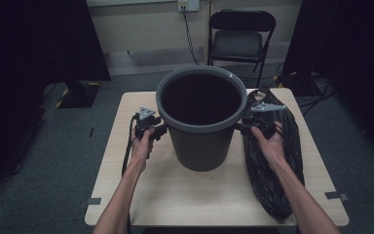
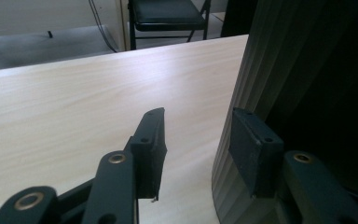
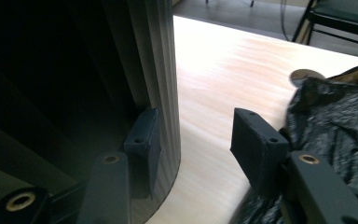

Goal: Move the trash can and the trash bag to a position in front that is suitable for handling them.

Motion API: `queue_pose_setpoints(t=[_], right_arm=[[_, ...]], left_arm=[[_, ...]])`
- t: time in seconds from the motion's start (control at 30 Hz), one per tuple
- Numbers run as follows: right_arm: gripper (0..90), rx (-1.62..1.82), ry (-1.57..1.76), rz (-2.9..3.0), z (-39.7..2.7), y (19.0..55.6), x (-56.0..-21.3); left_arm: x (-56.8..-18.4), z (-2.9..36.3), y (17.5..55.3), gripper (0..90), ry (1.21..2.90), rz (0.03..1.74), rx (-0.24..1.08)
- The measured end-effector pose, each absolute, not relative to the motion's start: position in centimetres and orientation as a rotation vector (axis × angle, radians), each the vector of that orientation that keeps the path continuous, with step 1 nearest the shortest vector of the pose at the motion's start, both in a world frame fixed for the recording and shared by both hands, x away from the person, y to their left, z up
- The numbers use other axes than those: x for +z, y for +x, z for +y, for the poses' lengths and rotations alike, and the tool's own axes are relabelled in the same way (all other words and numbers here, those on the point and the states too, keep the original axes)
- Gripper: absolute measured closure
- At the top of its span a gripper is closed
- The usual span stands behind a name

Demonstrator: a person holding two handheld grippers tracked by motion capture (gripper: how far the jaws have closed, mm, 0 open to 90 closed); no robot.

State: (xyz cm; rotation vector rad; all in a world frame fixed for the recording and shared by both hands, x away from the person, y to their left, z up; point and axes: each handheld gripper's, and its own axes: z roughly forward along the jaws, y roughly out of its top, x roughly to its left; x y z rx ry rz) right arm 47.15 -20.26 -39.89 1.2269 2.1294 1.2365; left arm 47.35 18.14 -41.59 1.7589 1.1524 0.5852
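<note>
Left gripper (image 1: 157, 127) and right gripper (image 1: 243, 126) each straddle the bin's (image 1: 200, 141) ribbed grey wall, jaws parted, pads seemingly not yet pressing. Bin stands mid-table (image 1: 175, 195), pale wood-grain. Crinkled black plastic bag (image 1: 272, 165) lies right. Folding chair (image 1: 241, 36) behind; surroundings dark.

Both forearms are bare, no sleeves. The left gripper (image 1: 157, 127) and right gripper (image 1: 243, 126) are black, each topped by a grey three-cornered plate. A black cable trails from the left one. Their jaws carry blocky dark pads (image 2: 153, 144) with small screws and brass-coloured pivot rivets
</note>
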Motion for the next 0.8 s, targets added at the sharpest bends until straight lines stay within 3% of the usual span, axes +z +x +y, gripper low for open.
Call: queue_pose_setpoints(t=[0.27, 0.33, 0.43, 0.63, 0.8], right_arm=[[51.7, 1.259, 1.202, 2.167, -19.9, 44.9, -39.9], [45.9, 1.267, 1.184, 2.176, -19.9, 43.9, -39.8], [45.7, 1.279, 1.170, 2.193, -19.8, 42.8, -39.9], [46.5, 1.286, 1.132, 2.215, -19.6, 41.0, -39.8], [45.4, 1.290, 1.083, 2.209, -19.4, 39.4, -39.9]], left_arm=[[-41.7, 19.1, 43.6, 54.6, 1.760, 1.125, 0.599], [-41.9, 19.6, 42.5, 51.8, 1.739, 1.140, 0.571], [-42.1, 19.8, 41.1, 51.7, 1.723, 1.136, 0.555], [-41.6, 20.1, 39.0, 55.0, 1.767, 1.094, 0.572], [-42.0, 21.5, 37.8, 50.6, 1.743, 1.081, 0.415]])
